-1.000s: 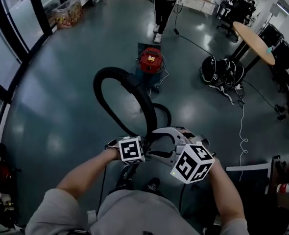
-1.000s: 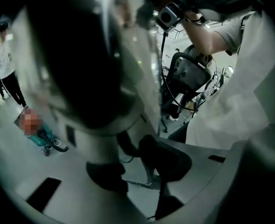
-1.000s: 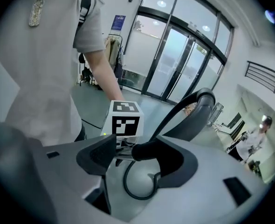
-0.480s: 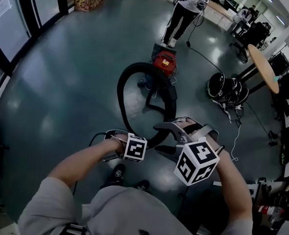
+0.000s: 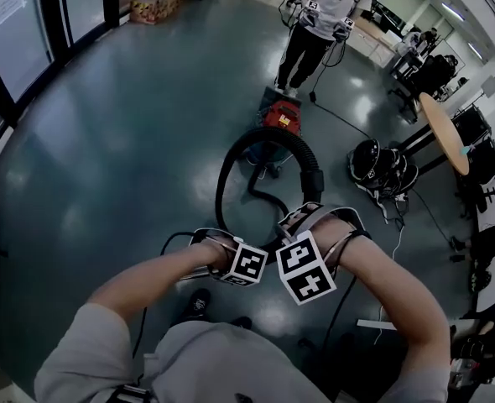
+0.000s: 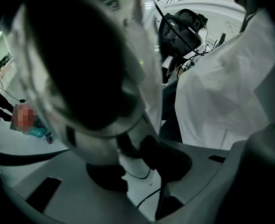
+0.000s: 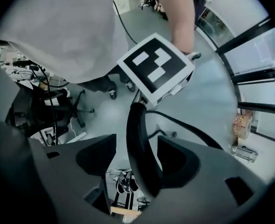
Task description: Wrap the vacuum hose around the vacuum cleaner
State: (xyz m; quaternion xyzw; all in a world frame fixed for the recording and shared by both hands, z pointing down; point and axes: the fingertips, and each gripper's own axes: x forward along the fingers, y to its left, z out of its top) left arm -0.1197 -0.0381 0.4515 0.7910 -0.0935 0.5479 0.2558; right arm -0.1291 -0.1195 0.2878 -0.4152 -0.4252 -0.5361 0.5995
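Note:
The red vacuum cleaner [image 5: 281,116] stands on the grey floor ahead of me. Its black hose [image 5: 226,170] arcs from it in a tall loop and comes down to my hands. My right gripper [image 5: 308,225] is shut on the hose [image 7: 140,139], which runs between its pads [image 7: 182,160]. My left gripper [image 5: 221,254] sits just left of it, marker cubes almost touching. Seen from the right gripper, the hose starts under the left gripper's cube [image 7: 156,66]. In the left gripper view a bulky dark and grey piece [image 6: 81,69] narrows down between the jaws of the left gripper [image 6: 133,167].
A person [image 5: 319,19] stands just behind the vacuum. A heap of black gear [image 5: 382,168] with cables lies to the right, beside a round wooden table [image 5: 445,120] and office chairs. A thin black cord [image 5: 168,246] trails left. My shoes [image 5: 199,305] are below the grippers.
Both hands have come together until the cubes nearly touch. The right gripper has rolled and dropped. The hose loop has drawn narrower and now stands between me and the vacuum.

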